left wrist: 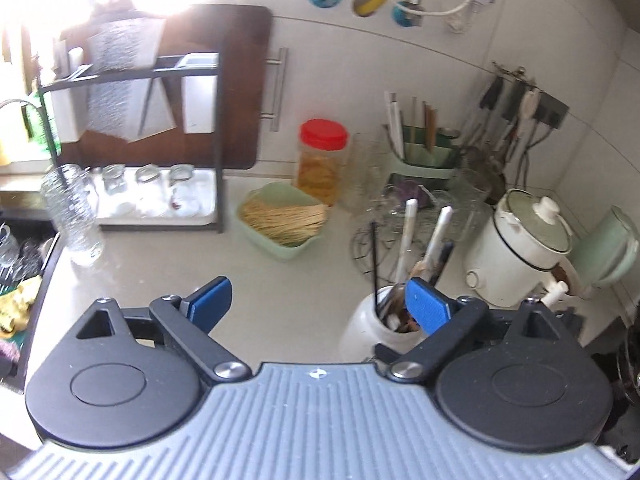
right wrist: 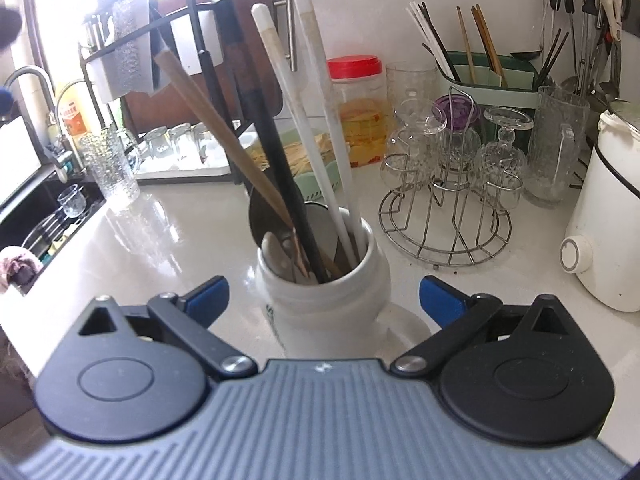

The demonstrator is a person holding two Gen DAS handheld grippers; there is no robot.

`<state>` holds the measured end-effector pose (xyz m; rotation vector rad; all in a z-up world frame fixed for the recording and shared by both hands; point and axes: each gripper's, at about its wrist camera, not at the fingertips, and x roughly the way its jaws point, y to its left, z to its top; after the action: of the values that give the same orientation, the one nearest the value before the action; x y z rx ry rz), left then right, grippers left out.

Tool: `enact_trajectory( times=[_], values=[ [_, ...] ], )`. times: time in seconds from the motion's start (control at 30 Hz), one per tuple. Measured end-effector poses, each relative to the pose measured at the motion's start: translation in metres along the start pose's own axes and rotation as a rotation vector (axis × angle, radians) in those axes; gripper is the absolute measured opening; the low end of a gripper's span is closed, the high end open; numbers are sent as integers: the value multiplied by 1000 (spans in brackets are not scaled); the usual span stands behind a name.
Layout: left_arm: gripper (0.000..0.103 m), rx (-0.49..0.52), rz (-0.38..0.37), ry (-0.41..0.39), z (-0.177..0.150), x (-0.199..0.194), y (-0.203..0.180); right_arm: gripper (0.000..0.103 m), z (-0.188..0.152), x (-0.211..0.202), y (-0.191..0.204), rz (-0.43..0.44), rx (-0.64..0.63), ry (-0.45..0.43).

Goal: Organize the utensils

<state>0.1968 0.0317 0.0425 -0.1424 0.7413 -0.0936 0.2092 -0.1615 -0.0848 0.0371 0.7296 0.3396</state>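
Note:
A white ceramic mug stands on the pale counter, packed with utensils: two long white handles, a black handle, a wooden handle and spoons. My right gripper is open, with the mug between its blue pads, which stay clear of the mug's sides. My left gripper is open and empty over bare counter, with the same mug just behind its right finger. A green utensil caddy with chopsticks stands at the back wall.
A wire rack of upturned glasses stands right of the mug, with a white cooker beyond it. Behind are a red-lidded jar, a green basket of sticks and a black dish rack. A glass pitcher and sink lie left.

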Motion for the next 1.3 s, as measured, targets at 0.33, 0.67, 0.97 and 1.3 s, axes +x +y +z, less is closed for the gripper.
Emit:
enact_trajectory(
  times=[0.33,0.67,0.97,1.3],
  values=[
    [99,-17,37,-16,-22,-23,3,103,25,-77,3,-23,79,-57],
    [99,-12,63,-8,-56,-50,6,103,18,-146,20,-64,131,-92],
    [100,-2,69,-7,-86,-81,17,103,-5,-180,49,-83,111,-100],
    [100,14,62,-9,-107,-100,22,103,-24,-202,62,-106,132,-137]
  ],
)
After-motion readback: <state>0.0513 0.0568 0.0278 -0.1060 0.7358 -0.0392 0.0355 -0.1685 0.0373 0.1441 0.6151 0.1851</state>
